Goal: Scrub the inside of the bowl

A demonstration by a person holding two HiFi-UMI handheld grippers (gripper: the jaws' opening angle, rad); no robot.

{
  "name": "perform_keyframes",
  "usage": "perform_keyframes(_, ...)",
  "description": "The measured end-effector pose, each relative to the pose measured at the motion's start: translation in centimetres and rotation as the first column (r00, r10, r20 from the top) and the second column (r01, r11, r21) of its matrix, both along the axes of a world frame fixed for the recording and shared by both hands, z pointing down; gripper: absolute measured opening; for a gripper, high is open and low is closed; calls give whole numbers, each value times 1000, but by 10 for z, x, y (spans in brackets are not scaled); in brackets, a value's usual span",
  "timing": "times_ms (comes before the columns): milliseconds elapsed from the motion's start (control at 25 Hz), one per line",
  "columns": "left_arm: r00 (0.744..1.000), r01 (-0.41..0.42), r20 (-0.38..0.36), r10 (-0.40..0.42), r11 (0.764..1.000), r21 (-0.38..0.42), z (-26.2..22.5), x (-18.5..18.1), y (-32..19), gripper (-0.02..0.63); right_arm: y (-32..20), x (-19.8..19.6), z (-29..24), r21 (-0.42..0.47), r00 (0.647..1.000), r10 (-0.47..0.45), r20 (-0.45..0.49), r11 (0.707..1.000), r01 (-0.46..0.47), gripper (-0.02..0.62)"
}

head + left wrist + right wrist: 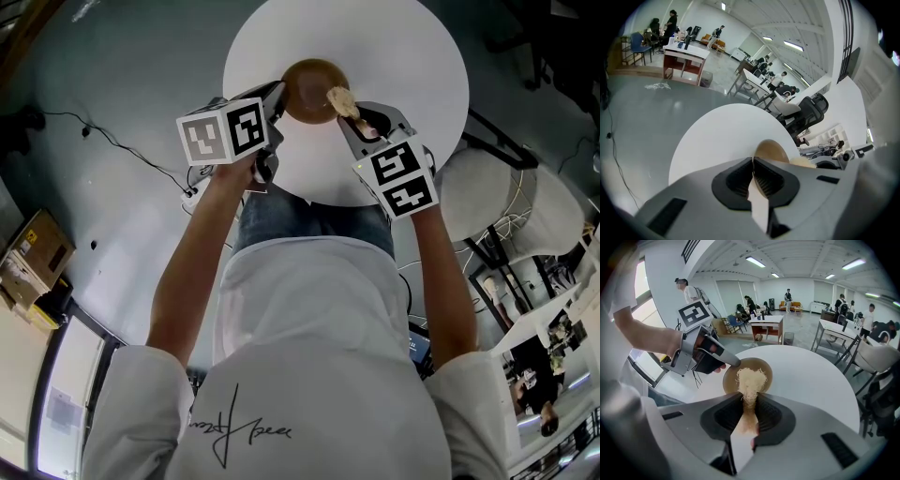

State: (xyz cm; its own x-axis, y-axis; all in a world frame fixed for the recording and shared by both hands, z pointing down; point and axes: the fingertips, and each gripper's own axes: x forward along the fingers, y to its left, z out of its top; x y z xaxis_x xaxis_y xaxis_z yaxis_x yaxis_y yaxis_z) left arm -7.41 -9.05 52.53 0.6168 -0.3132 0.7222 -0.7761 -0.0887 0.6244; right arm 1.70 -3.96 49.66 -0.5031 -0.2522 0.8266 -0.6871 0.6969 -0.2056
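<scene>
A brown wooden bowl (309, 86) stands near the front edge of the round white table (403, 66). My left gripper (278, 96) is shut on the bowl's left rim; in the left gripper view the bowl (772, 151) shows just past the closed left gripper (753, 162). My right gripper (352, 118) is shut on a pale fibrous scrubber (339, 97) whose end reaches over the bowl's right side. In the right gripper view the scrubber (750, 378) sticks out of the right gripper (749, 399) into the bowl (763, 367), with the left gripper (734, 363) at the rim.
Padded chairs (511, 192) stand to the right of the table. Cables (122, 145) run over the grey floor at the left, and cardboard boxes (36, 251) sit further left. Desks and people are far off across the room.
</scene>
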Motion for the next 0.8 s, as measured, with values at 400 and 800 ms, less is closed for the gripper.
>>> perform_keyframes(400,1000,16,-7,-16,1000,-1,-1,-2,0,15,15,-14,0,-26,1000,-7,25,1000,8,86)
perform_keyframes(800,999,42,-21,-42,999,-8,0,0,1,15,18,-20,1,-47,998,49,36,998,-47,84)
